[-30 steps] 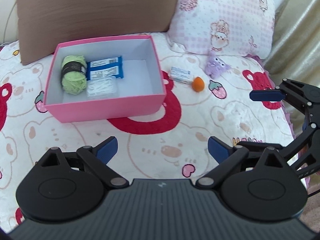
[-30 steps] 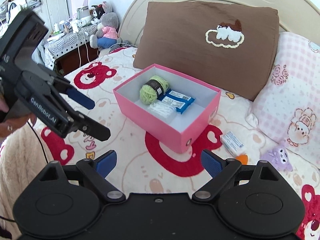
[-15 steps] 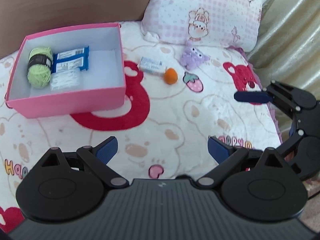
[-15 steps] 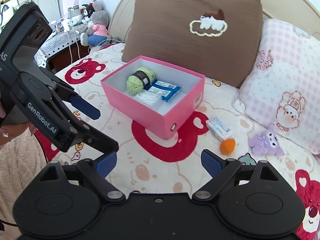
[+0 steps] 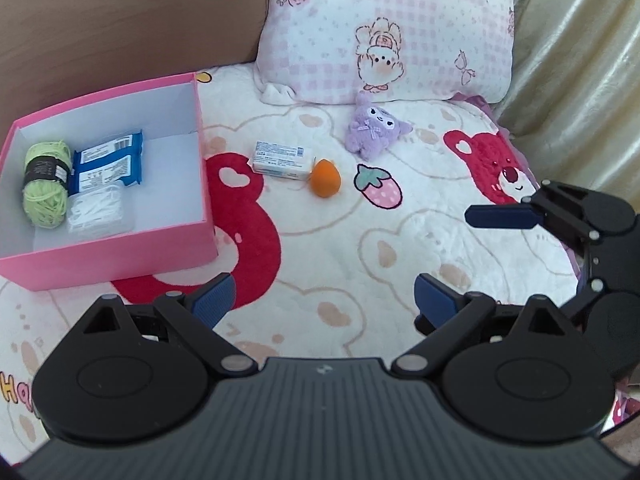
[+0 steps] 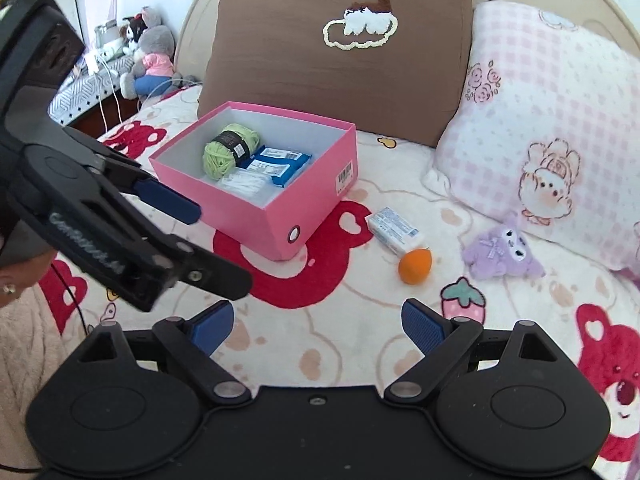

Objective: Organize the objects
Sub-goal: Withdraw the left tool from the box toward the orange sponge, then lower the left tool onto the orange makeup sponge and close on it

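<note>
**A:** Biggest thing first: I've got the pink box on the bed, toward the head edge in front of the brown pillow. Yarn, a blue packet and a clear pack already lie inside it. What's loose?

**B:** Three things on the bed beside the box's open-side wall, toward the pink pillow: a purple plush, a white carton and an orange ball. The ball touches the carton's end. The plush sits apart, nearer the pillow.

**A:** Which of my grippers is closer?

**B:** I'd judge the right gripper. In its own view the ball lies ahead and a little right of its centre line, with the carton just beyond. The left gripper is nearer the box, so the loose things lie ahead of it too, but farther up.

**A:** Carton's long axis?

**B:** It runs slantwise from the box corner toward the ball, so it lies roughly along my right gripper's line of approach. I'd need to roll the wrist to close across its narrow side.

**A:** Jaws?

**B:** Both pairs stand wide apart with nothing between them.

**A:** And the carton's look?

**B:** Small, flat, white with pale blue print; too small to read.
</note>
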{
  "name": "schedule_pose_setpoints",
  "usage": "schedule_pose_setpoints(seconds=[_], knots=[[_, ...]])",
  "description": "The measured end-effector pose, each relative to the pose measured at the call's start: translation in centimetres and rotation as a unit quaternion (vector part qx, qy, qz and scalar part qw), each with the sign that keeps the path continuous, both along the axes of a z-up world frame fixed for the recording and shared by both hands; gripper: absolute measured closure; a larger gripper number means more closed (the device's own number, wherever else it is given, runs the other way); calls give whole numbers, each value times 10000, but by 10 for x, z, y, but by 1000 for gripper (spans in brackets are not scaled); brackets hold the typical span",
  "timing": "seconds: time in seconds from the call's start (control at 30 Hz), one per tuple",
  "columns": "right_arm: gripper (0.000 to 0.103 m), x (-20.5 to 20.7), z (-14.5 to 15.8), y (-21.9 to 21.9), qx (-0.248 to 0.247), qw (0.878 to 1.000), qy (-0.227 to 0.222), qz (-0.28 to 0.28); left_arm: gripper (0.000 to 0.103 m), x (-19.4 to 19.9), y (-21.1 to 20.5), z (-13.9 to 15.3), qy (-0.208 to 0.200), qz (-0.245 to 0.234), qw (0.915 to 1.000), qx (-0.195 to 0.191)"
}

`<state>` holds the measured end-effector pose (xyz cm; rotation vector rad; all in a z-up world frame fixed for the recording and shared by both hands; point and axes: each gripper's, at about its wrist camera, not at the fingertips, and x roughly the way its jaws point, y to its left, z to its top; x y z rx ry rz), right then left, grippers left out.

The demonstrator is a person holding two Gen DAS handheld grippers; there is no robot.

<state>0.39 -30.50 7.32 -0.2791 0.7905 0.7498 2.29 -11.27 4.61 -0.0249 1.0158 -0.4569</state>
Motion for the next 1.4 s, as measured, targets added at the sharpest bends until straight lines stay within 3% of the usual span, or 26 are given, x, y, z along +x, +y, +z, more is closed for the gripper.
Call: schedule_pose_setpoints(seconds=[0.17,0.53,0.87,1.13,1.27,1.4], knots=[[10,-1,-10,7,-355,9983,-453,116,8,13,-5,-11,47,19,10000,14],[13,37,-38,3,-494,9979,-319,-269,9,38,-25,-22,-119,-111,9999,28],[15,67,-50,-10,-10,9977,-173,-661,15,71,-53,-43,-15,-230,9995,-219],[15,87,-60,-6,175,9979,-246,-579,19,100,-64,-64,-75,-136,9988,-474],[17,100,-73,-6,485,9964,-157,-679,27,116,-63,-79,97,-11,9980,-622],[17,108,-85,0,371,9965,-219,-717,29,125,-65,-92,89,66,9973,-732]])
